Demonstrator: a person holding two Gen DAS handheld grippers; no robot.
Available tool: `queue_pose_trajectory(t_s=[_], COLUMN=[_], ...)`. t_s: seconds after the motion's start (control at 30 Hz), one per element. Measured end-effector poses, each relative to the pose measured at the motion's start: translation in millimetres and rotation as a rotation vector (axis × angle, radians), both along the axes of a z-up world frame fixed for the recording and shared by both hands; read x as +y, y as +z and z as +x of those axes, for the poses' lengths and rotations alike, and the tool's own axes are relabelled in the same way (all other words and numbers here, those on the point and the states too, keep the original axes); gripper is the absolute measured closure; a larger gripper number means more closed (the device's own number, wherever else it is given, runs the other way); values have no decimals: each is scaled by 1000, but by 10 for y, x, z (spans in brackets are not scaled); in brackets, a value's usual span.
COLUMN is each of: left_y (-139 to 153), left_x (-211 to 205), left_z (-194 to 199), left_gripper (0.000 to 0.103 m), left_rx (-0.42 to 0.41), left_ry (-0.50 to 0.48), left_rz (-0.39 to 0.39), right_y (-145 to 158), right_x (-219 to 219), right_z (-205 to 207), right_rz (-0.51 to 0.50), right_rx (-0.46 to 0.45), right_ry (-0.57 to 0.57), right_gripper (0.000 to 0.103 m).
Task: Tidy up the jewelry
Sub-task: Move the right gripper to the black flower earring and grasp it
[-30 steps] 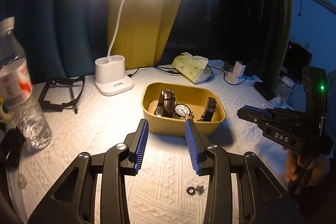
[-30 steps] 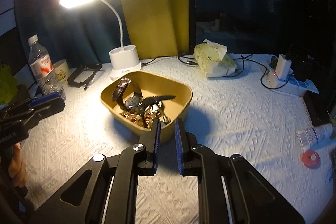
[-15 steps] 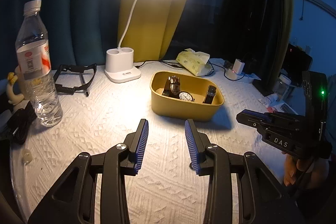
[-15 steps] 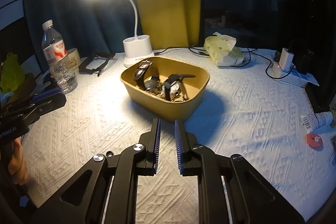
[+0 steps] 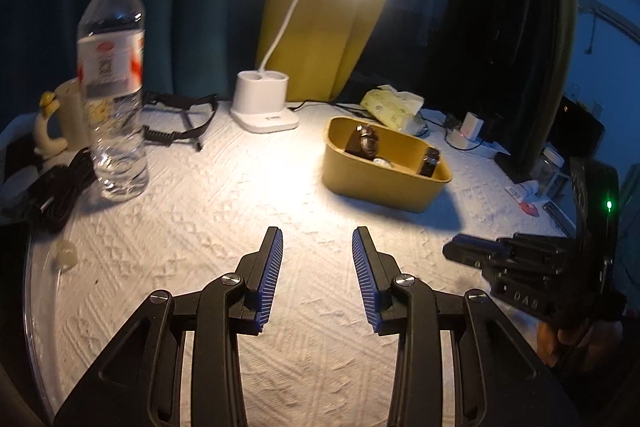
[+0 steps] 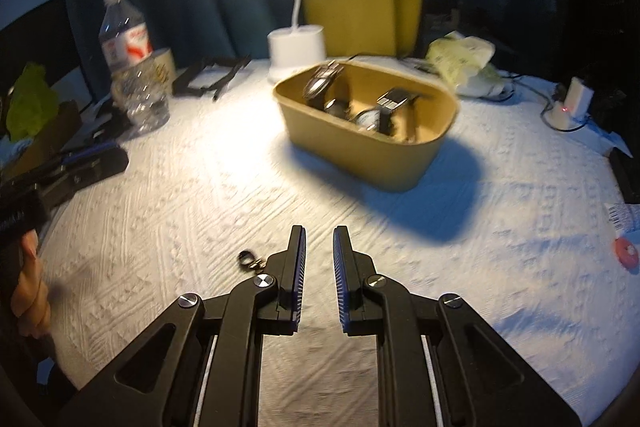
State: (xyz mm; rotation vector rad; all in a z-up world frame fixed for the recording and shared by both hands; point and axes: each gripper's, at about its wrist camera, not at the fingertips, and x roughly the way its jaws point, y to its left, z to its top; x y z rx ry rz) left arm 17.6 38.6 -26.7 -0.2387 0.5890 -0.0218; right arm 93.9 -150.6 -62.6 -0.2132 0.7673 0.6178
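Mustard-yellow bin [image 5: 384, 183] — white embossed tablecloth [image 5: 224, 211] — blue-ribbed pads [image 5: 272, 267]

Bare tablecloth [image 5: 224, 219] ahead of both claws, yellow tray [image 6: 384, 163] beyond, water bottle [image 5: 114, 99] left

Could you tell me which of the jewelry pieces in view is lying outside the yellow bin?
The small dark ring clasp, lying alone on the white tablecloth just left of the right gripper. The watches all sit inside the yellow bin.
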Motion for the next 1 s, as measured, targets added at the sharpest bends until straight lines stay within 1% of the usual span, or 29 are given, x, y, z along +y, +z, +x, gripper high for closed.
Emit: queue_pose_trajectory(t_s=[0.07,0.23,0.37,0.6,0.83,1.0], left_y=[-44,-115,-151,-196,-207,-218], left_x=[58,153,181,186,140,44], left_z=[-5,8,24,69,98,158], left_gripper=[64,64,64,64,64,64], left_rx=[14,31,37,52,66,84], left_ry=[10,25,26,24,18,0], left_rz=[-8,-24,-34,-39,-23,-8], right_y=[-62,-143,-186,-216,-216,-117], right_x=[88,258,282,241,226,153], right_z=[-33,-96,-75,-25,-9,4], right_rz=[-7,-30,-54,-61,-38,4], right_rx=[24,44,51,65,64,42], right_ry=[26,75,71,61,74,70], right_gripper=[89,89,89,89,89,89])
